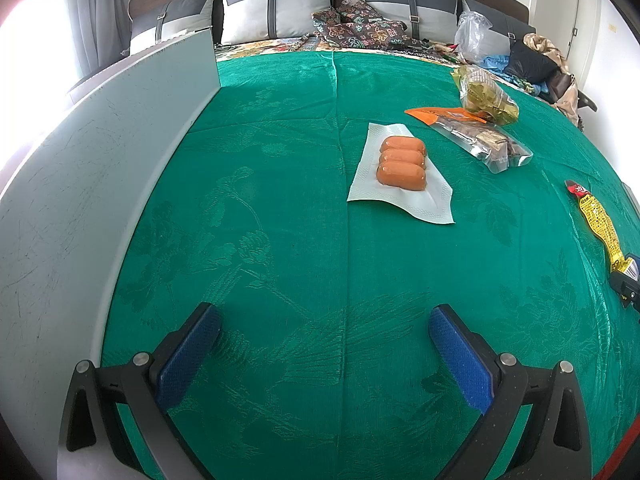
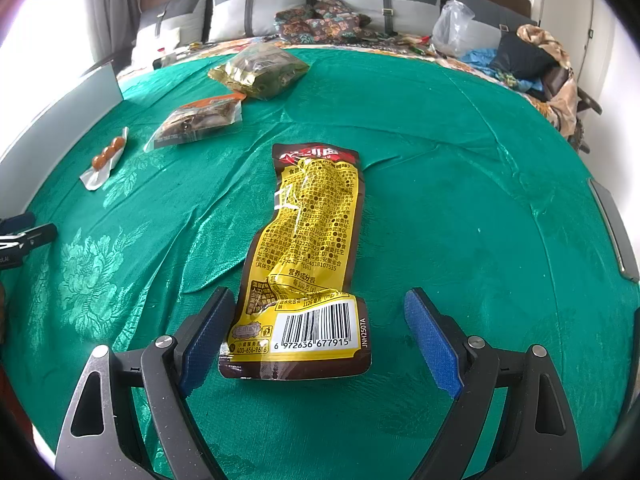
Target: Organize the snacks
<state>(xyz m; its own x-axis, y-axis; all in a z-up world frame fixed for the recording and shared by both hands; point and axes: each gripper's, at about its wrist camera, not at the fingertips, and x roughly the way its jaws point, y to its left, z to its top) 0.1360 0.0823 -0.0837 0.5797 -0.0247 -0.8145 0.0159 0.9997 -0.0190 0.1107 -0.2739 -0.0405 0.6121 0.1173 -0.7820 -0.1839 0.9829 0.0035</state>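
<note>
**Both claws open over the green cloth**

Your right claw (image 2: 318,338) stood wide open, the yellow snack packet (image 2: 308,252) lying flat on the green cloth (image 2: 460,184) with its barcode end between the pads, close to the left one. Your left claw (image 1: 324,356) was open too, with nothing in it. The sausage pack (image 1: 401,165) lay ahead of it, with the clear pouch (image 1: 480,140) and the gold-green bag (image 1: 486,96) beyond.
</note>
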